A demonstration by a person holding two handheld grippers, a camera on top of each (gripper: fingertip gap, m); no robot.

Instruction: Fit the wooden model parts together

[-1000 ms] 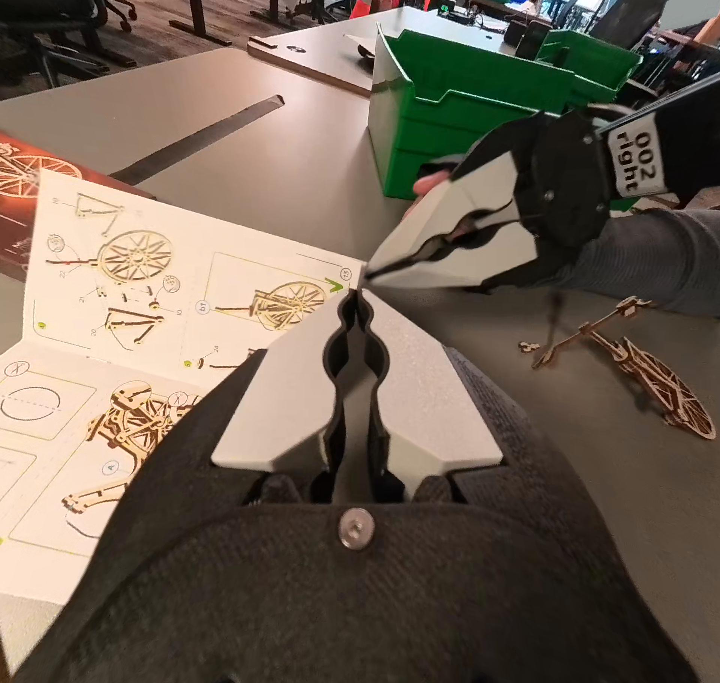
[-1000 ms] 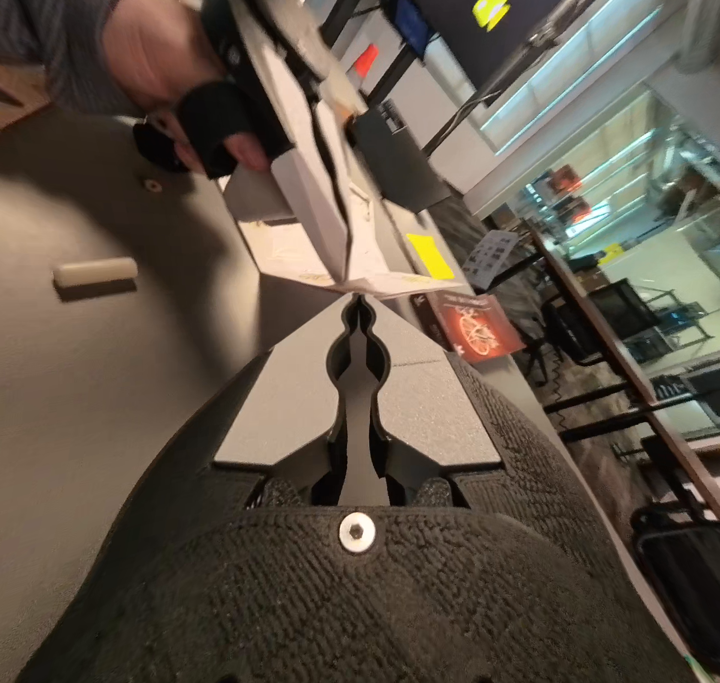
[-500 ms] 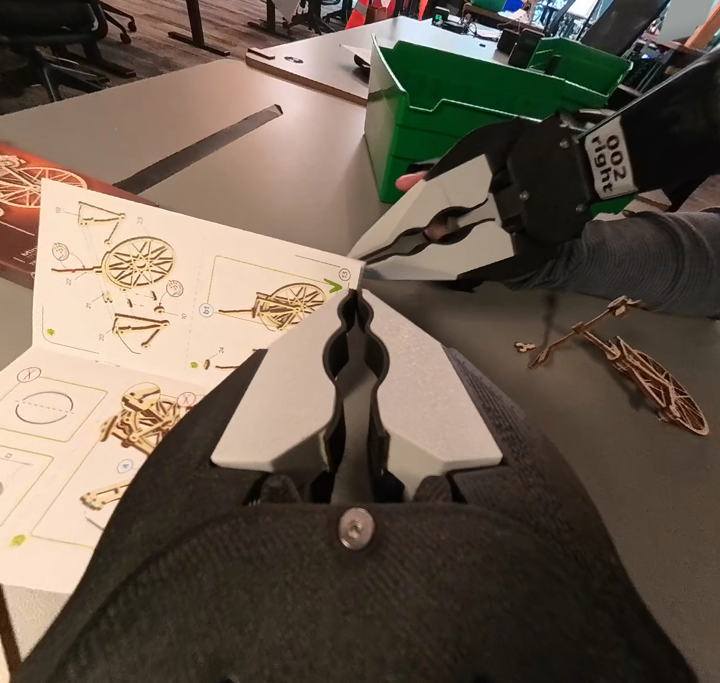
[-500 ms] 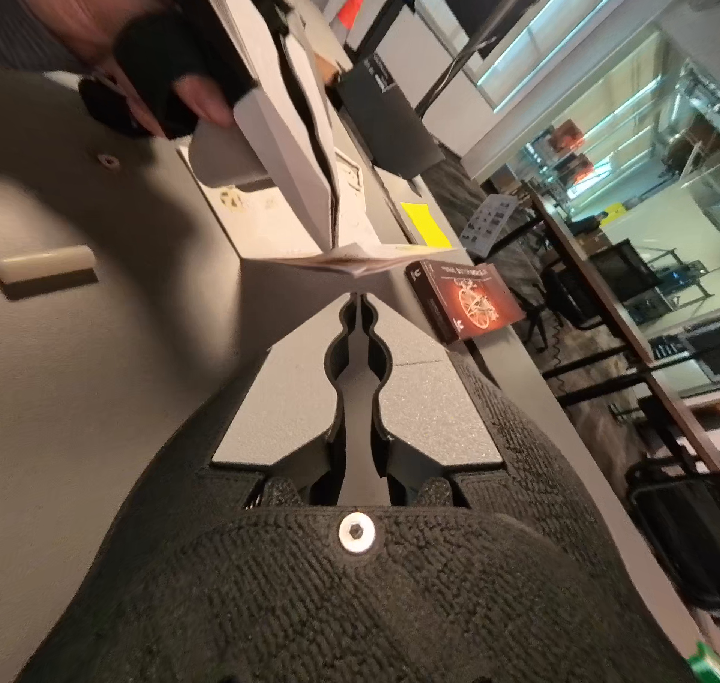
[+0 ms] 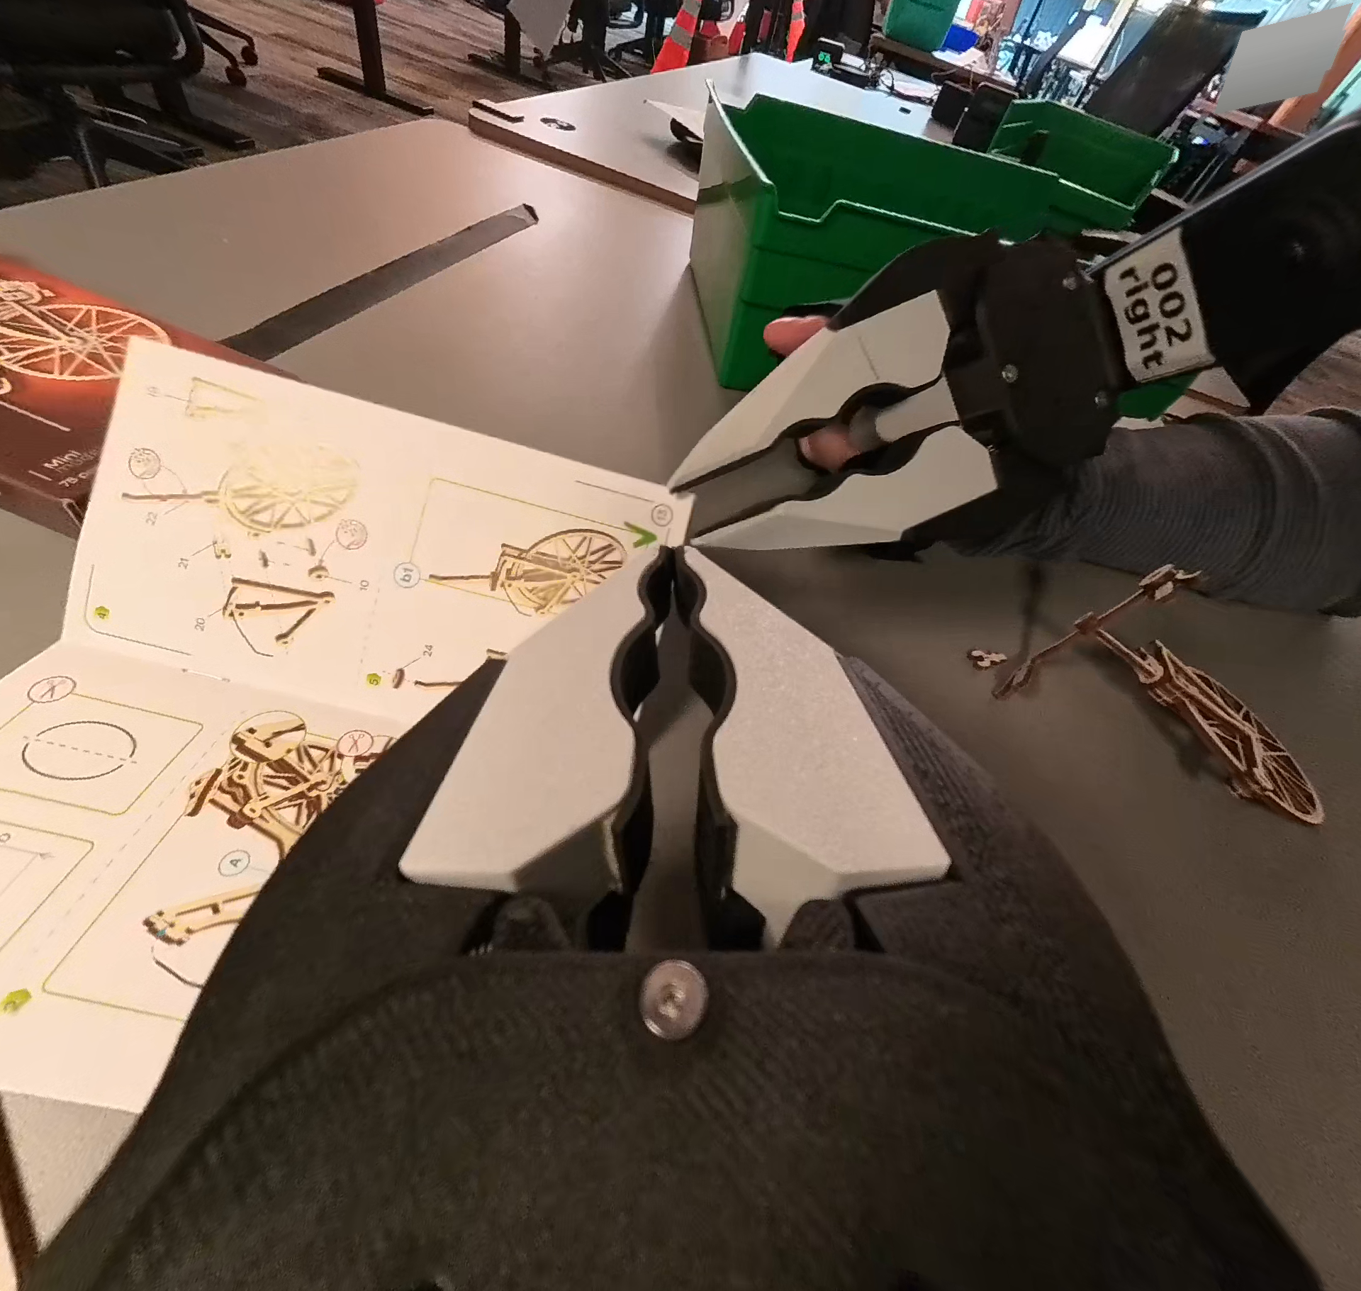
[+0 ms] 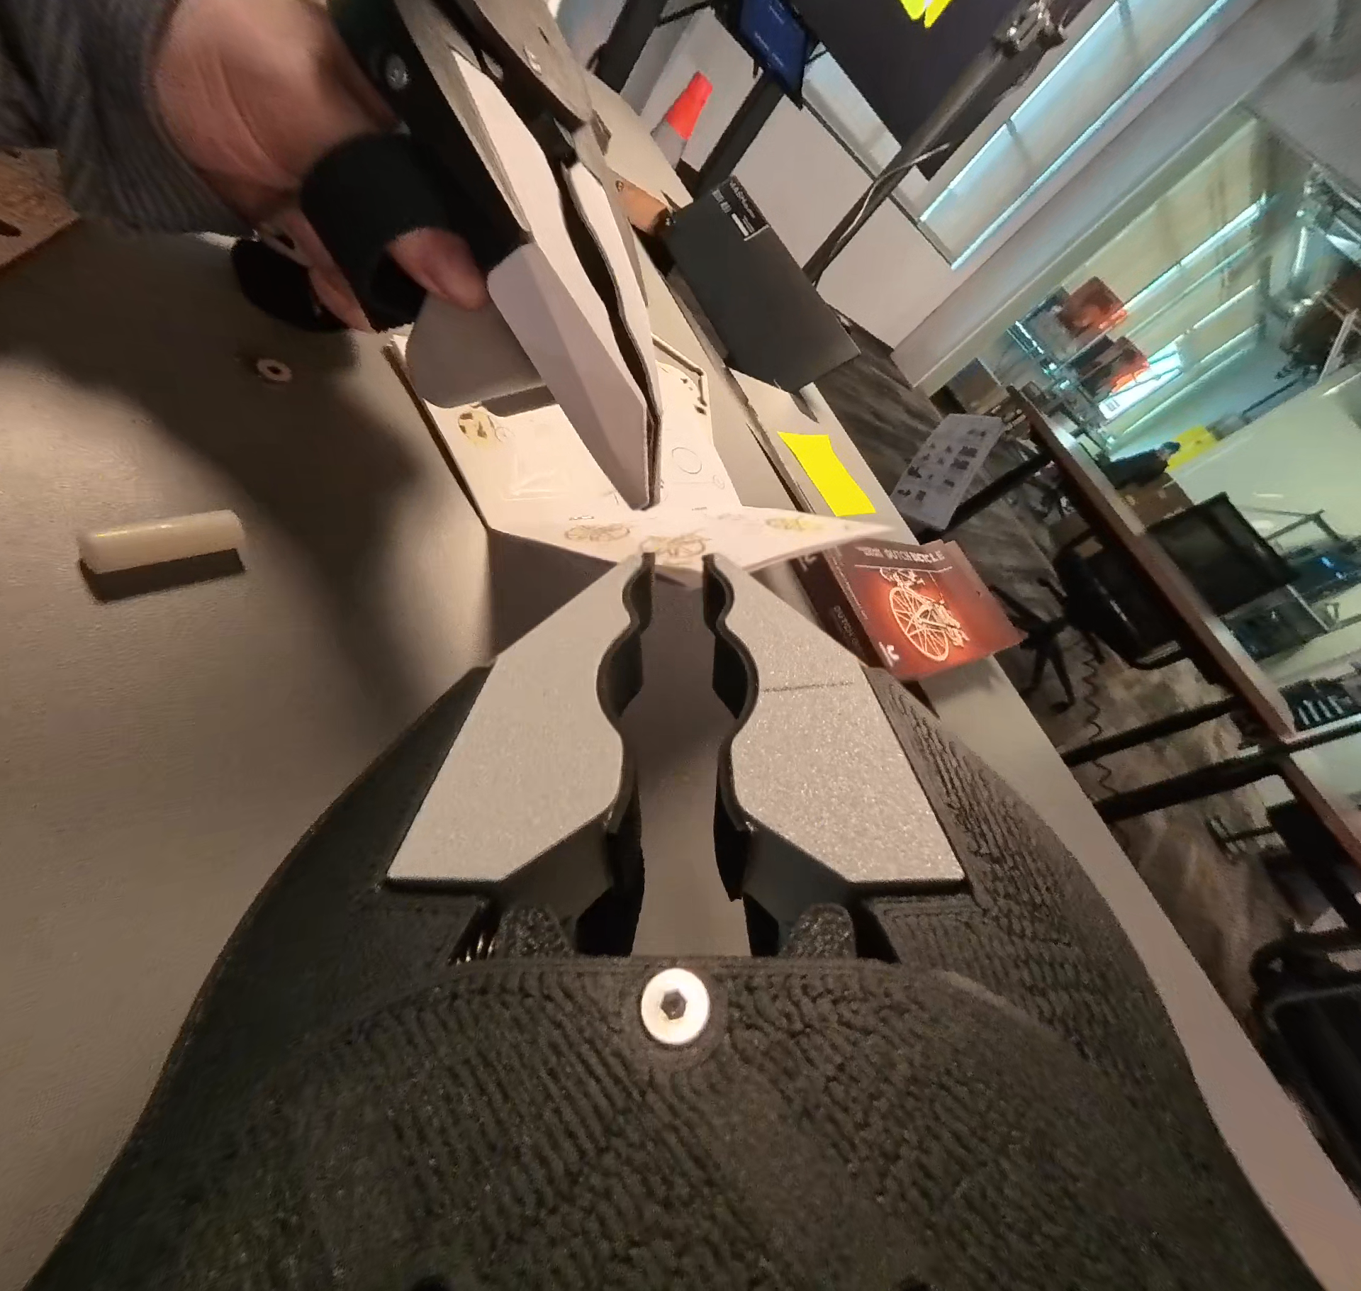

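Red-brown cardboard, the model's box (image 5: 44, 386), lies at the left edge of the grey surface (image 5: 456, 239), and beside it our folded instruction sheet (image 5: 243, 593) is spread with its drawn bicycle steps facing up. At the sheet's right corner the two tools meet: our left gripper (image 5: 672, 556) has its fingers pressed together right at that corner, though we cannot tell whether paper is caught between the tips, while our right gripper (image 5: 681, 512) comes in from the right with its fingers slightly parted, the corner lying at the gap. The right wrist view shows the same meeting, the lifted paper edge crossing just ahead of the parted fingers (image 6: 560, 703) of the right gripper. Behind them a green bin (image 5: 884, 239) stands toward the far edge. Farther right, well apart from both tools, the partly built wooden bicycle (image 5: 1178, 710) lies flat on its side, with one small loose wooden part (image 5: 985, 659) just beside its frame end. We judge that we are handling the instructions, not joining parts yet. Next we would need to let go of the sheet, then bring one tool over to steady the bicycle and the other to pinch the thin loose part gently.
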